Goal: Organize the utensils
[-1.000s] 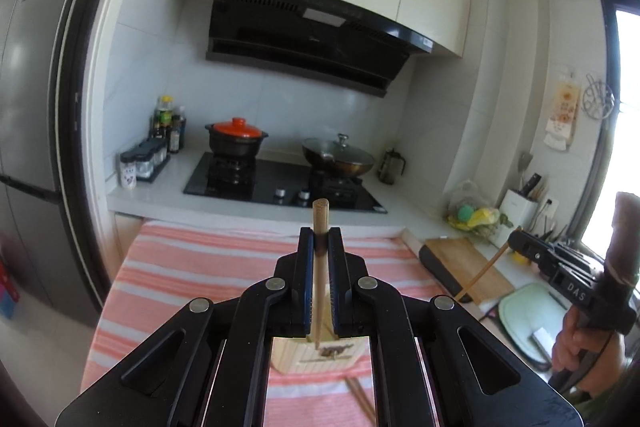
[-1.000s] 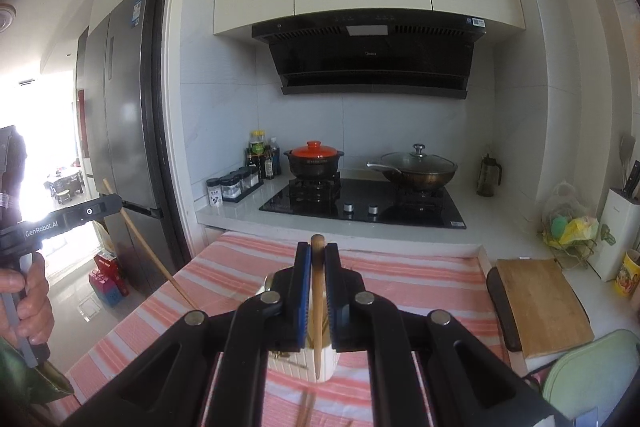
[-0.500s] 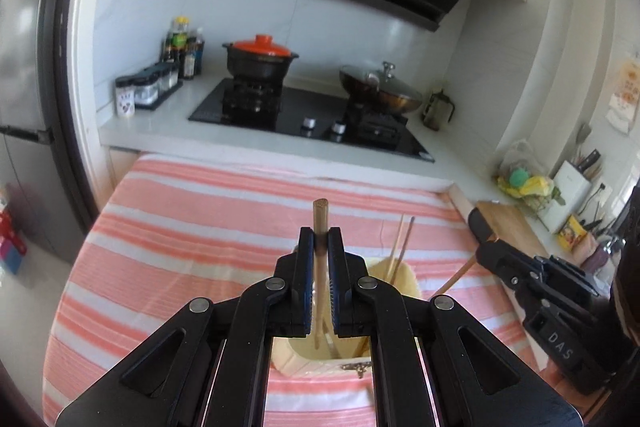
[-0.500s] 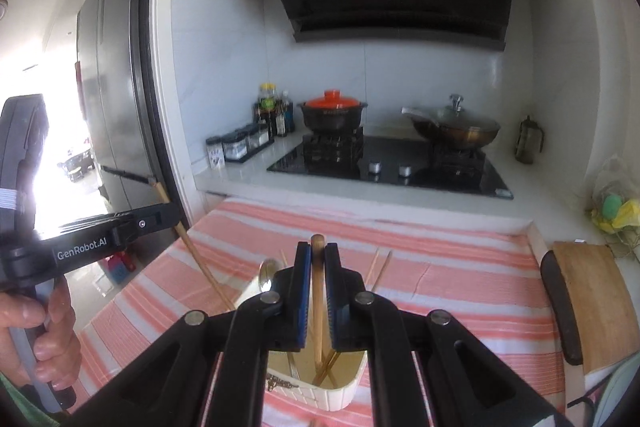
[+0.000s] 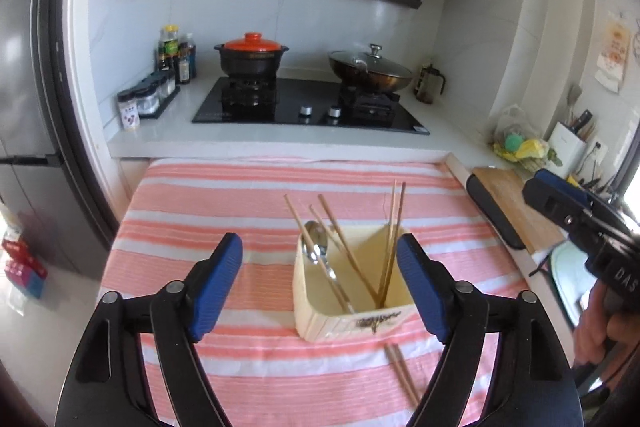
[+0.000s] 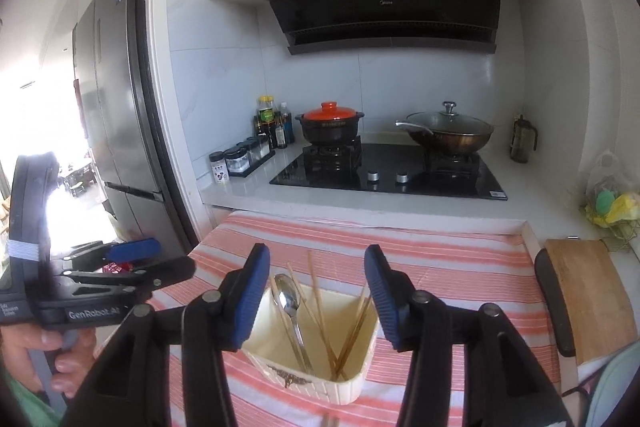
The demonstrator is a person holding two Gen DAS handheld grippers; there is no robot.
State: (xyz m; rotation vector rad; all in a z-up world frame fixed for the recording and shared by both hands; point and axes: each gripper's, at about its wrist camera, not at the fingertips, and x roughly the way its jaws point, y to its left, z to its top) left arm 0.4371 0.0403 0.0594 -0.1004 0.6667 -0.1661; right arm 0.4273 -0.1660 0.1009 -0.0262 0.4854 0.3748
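While both jaws open, left hand-held gripper (image 5: 320, 267) & right hand-held gripper (image 6: 316, 291) empty, utensil holder (image 5: 344, 323) just below w/ chopsticks (image 5: 394, 227).

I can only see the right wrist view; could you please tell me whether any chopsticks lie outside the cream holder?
Observer: Yes, a pair of chopsticks lies on the striped cloth just in front of the holder, towards its right side.
Operator: Thank you. Is the left tool gripping anything?
Observer: No. The left tool has its jaws opening, and they grip nothing.
Operator: And what stands beyond the cutting board?
Observer: A white knife block stands on the counter there.
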